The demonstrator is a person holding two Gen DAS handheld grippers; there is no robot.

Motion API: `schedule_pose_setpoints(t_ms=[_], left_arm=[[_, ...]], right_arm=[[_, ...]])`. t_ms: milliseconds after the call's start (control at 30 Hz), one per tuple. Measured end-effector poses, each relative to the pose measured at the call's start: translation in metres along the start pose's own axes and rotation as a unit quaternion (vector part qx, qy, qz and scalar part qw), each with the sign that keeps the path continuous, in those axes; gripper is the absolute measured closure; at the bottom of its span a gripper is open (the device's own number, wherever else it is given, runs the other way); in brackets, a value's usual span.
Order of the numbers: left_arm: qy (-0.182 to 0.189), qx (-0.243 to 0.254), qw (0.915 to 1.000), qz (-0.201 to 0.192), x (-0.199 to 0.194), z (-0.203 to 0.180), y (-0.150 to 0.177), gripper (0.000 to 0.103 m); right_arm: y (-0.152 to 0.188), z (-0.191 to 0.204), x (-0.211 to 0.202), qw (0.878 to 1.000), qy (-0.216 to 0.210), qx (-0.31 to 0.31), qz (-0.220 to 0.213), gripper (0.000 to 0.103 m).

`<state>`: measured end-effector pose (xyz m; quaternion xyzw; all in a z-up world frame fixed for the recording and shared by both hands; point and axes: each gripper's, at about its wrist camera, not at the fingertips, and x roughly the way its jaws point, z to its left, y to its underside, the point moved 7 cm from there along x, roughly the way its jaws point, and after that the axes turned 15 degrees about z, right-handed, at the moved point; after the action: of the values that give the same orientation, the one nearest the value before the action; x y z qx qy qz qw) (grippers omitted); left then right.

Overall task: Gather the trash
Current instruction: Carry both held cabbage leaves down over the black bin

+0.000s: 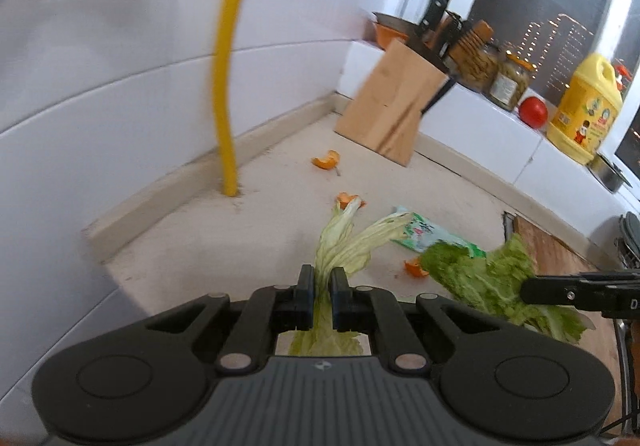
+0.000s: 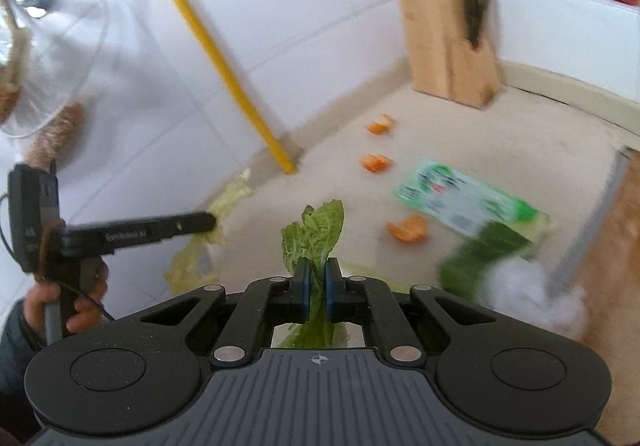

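A pale cabbage leaf [image 1: 344,242] is pinched between the jaws of the left gripper [image 1: 321,278], low in the middle of the left wrist view. Its long axis runs up the frame from the jaws, the whitish ribbed stalk ends forking toward the upper middle, while the yellow-green blade hangs below the jaws at the bottom centre. The jaws are narrow, pressed on the leaf.

A darker green leaf [image 2: 316,234] is clamped the same way in the right gripper [image 2: 316,278]. Its long axis stands nearly upright in the right wrist view, with the frilled tip pointing to the top of the frame and the rest trailing under the jaws. In the left wrist view this leaf spreads at the right edge, beside the right gripper's dark finger.

Around them on the beige worktop [image 1: 272,222] lie three orange peel pieces [image 2: 406,229], [image 2: 375,163], [image 2: 380,125], well apart from one another, and a green-and-white wrapper [image 2: 464,198] right of centre, blurred. A yellow pipe [image 2: 208,42] rises from the worktop against the white tiled wall. A wooden knife block [image 2: 448,46] stands at the upper right, with jars [image 1: 512,80], a tomato [image 1: 533,111] and a yellow oil bottle [image 1: 588,114] on the ledge behind.
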<state>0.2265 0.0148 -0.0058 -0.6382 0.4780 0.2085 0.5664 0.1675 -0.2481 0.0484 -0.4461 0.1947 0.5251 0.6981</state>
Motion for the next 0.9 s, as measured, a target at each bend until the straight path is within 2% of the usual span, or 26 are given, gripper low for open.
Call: schedule_pose_setpoints(t_ms=[233, 433, 633, 900], left_arm=[[-0.041, -0.054, 0.9975, -0.018, -0.034, 0.045, 0.034, 0.099], [-0.08, -0.122, 0.9892, -0.012, -0.054, 0.092, 0.079, 0.099], [-0.108, -0.175, 0.9785, 0.001, -0.053, 0.124, 0.116, 0.099], [-0.142, -0.21, 0.9665, 0.038, -0.023, 0.159, 0.141, 0.096]], right_arm=[[-0.01, 0.054, 0.031, 0.997, -0.047, -0.053, 0.016, 0.094], [-0.005, 0.104, 0.076, 0.99, -0.093, -0.093, 0.055, 0.094], [0.009, 0.158, 0.126, 0.977, -0.128, -0.136, 0.107, 0.095], [0.029, 0.196, 0.189, 0.964, -0.126, -0.167, 0.163, 0.093]])
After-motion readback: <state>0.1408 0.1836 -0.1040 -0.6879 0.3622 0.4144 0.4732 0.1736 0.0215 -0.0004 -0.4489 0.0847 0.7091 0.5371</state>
